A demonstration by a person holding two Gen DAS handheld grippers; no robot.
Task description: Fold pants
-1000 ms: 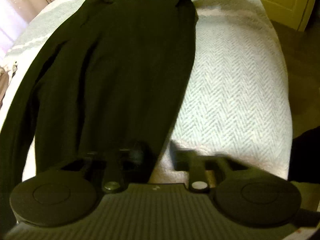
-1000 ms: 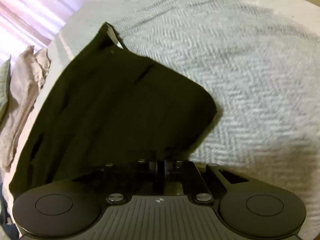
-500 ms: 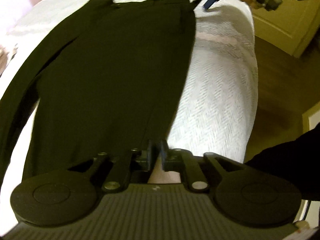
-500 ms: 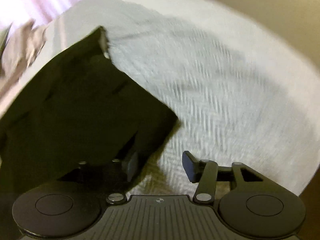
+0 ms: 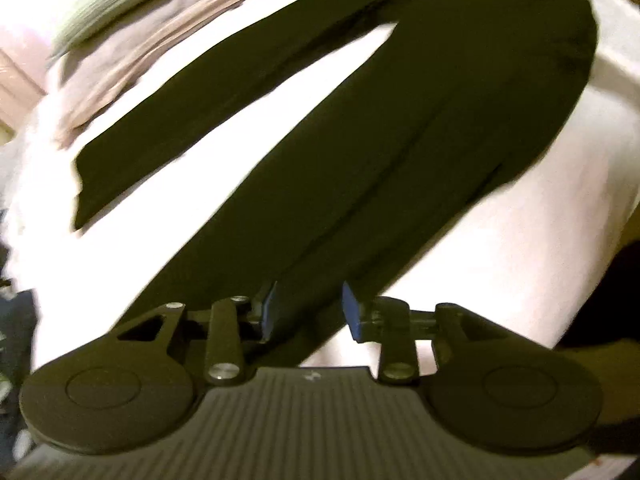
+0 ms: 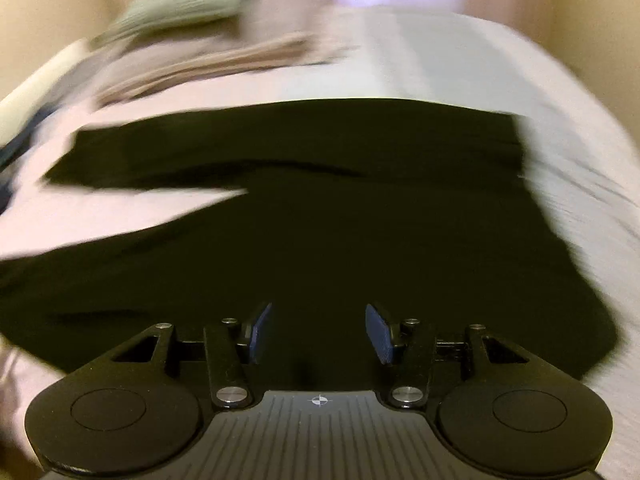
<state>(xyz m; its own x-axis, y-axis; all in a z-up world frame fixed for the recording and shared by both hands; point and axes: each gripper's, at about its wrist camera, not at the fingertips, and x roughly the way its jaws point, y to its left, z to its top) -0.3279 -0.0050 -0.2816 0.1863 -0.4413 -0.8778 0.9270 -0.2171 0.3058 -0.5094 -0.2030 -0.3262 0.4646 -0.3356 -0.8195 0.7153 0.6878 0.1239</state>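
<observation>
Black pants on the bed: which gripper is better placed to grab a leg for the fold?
Probably the left gripper. Its opening jaws frame the near leg of the black pants and pinch nothing. The right gripper, open too, hovers over the broad upper part, away from either leg end.

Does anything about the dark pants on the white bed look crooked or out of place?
Yes. The dark pants lie on the white bedspread with legs splayed apart in a V, one leg angling away, not stacked yet.
</observation>
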